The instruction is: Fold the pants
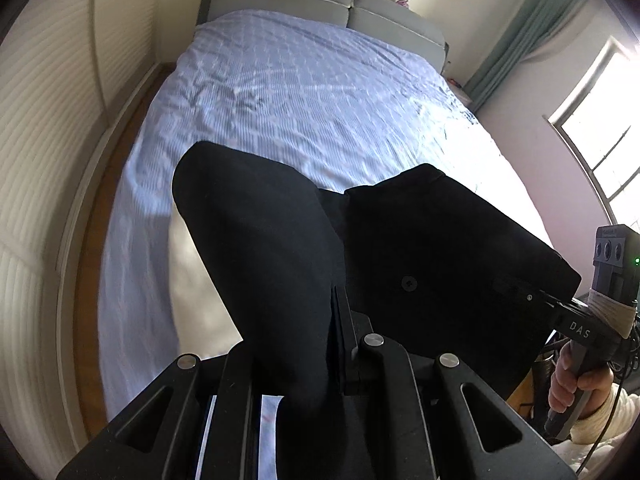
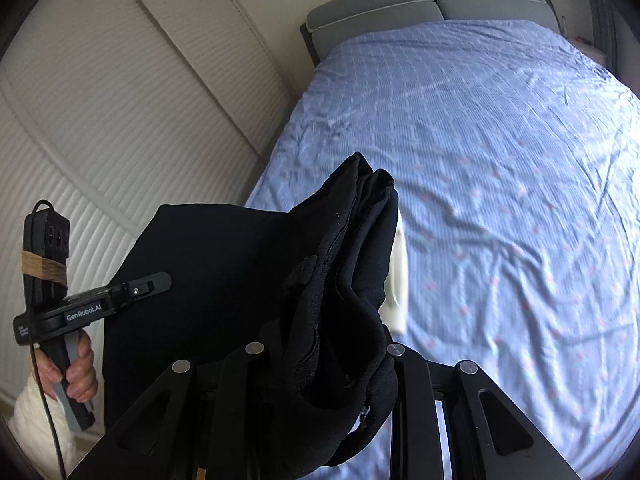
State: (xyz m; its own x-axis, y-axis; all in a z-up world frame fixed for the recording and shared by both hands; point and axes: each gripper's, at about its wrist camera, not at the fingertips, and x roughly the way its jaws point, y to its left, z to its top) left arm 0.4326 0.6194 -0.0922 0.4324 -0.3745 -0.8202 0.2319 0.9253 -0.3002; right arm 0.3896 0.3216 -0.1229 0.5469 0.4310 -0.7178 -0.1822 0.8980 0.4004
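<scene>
Black pants hang in the air above the near end of a bed, stretched between both grippers. My left gripper is shut on one end of the waistband, with black cloth bunched over its fingers. My right gripper is shut on the other end, with folds of the pants draped over it. In the left wrist view the right gripper clamps the pants' right edge. In the right wrist view the left gripper clamps their left edge.
The bed has a light blue checked cover and a grey padded headboard at the far end. White sliding wardrobe doors run along its left side. A bright window and green curtain are on the right.
</scene>
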